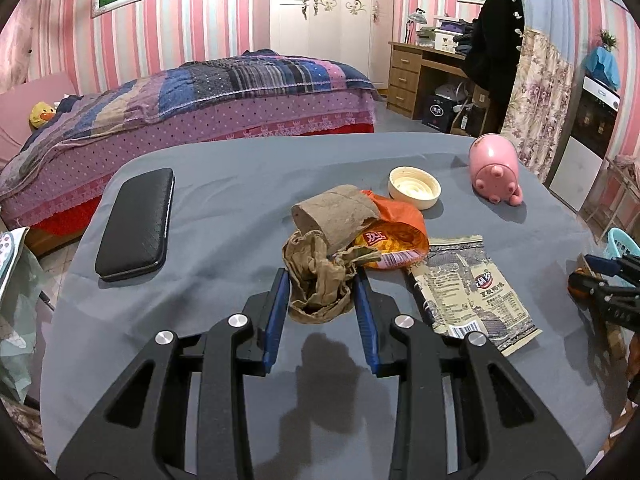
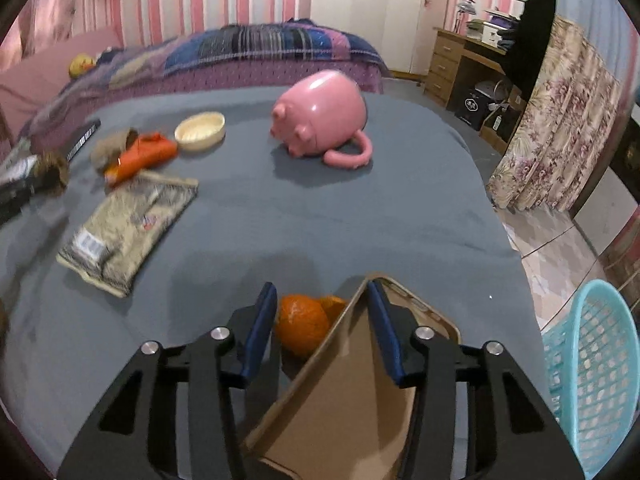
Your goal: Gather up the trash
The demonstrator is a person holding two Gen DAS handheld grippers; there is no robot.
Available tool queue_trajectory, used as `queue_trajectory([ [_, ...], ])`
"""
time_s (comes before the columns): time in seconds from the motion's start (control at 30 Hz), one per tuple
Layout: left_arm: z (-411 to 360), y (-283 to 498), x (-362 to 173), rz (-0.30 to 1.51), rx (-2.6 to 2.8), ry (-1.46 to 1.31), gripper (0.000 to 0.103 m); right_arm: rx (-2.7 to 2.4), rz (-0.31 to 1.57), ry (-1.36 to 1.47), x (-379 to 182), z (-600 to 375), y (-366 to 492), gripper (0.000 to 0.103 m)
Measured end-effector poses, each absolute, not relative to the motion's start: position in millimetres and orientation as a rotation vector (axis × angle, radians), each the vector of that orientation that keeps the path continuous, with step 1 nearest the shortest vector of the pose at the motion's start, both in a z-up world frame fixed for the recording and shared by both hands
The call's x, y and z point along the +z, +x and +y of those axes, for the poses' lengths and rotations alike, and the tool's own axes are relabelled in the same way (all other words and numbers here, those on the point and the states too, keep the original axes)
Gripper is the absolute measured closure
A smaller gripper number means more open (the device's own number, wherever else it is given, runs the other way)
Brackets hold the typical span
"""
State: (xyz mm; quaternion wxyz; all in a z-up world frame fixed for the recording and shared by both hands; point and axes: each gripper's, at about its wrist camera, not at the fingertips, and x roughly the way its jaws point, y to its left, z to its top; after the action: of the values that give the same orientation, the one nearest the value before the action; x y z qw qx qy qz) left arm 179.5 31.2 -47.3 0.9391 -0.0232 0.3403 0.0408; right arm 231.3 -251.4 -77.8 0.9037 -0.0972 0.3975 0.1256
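right hand-held gripper (image 2: 322,322) | astride orange peel (image 2: 302,328) and tan tray (image 2: 348,396); pink pig (image 2: 320,114) beyond

blue basket (image 2: 592,380) cut off (right edge), brown tray (image 2: 344,400) half-hidden

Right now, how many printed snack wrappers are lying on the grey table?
2. The orange wrapper lies mid-table, partly under the cardboard tube. The beige wrapper lies flat beside it, nearer the table's front edge. Others could be hidden under that pile.

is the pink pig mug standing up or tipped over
Tipped over: the pink pig mug lies on its side on the grey cloth, feet sideways, handle resting on the cloth.
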Motion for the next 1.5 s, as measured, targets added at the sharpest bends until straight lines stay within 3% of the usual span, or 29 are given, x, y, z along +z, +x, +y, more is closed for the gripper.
queue_trajectory([
  [0.1,32,179,-48,0.692,0.081,-0.049,0.071,0.245,0.807,-0.238,-81,-248,228,0.059],
  [0.3,33,178,-47,0.689,0.082,-0.047,0.071,0.251,0.76,-0.136,-70,-257,228,0.083],
  [0.6,36,177,-45,0.687,0.084,-0.053,0.071,0.373,0.716,0.114,-57,-264,233,0.085],
  [0.7,37,177,-45,0.688,0.083,-0.049,0.071,0.362,0.74,0.109,-63,-254,237,0.081],
  [0.77,37,177,-44,0.688,0.082,-0.052,0.071,0.346,0.753,0.092,-65,-251,238,0.059],
  [0.8,37,177,-45,0.688,0.082,-0.052,0.071,0.329,0.747,0.073,-66,-251,236,0.039],
  [0.83,36,177,-45,0.688,0.083,-0.049,0.071,0.32,0.741,0.059,-65,-252,235,0.035],
  [1.1,35,175,-41,0.677,0.073,-0.059,0.071,0.322,0.724,0.014,-56,-263,211,0.036],
  [1.23,31,170,-40,0.676,0.065,-0.063,0.071,0.348,0.728,-0.044,-58,-241,209,0.059],
  [1.37,30,166,-35,0.672,0.061,-0.05,0.071,0.357,0.735,-0.081,-64,-224,212,0.071],
  [1.43,31,165,-33,0.67,0.061,-0.042,0.071,0.35,0.741,-0.097,-67,-217,216,0.084],
  [1.5,32,165,-32,0.669,0.064,-0.033,0.071,0.325,0.756,-0.108,-72,-215,221,0.086],
])
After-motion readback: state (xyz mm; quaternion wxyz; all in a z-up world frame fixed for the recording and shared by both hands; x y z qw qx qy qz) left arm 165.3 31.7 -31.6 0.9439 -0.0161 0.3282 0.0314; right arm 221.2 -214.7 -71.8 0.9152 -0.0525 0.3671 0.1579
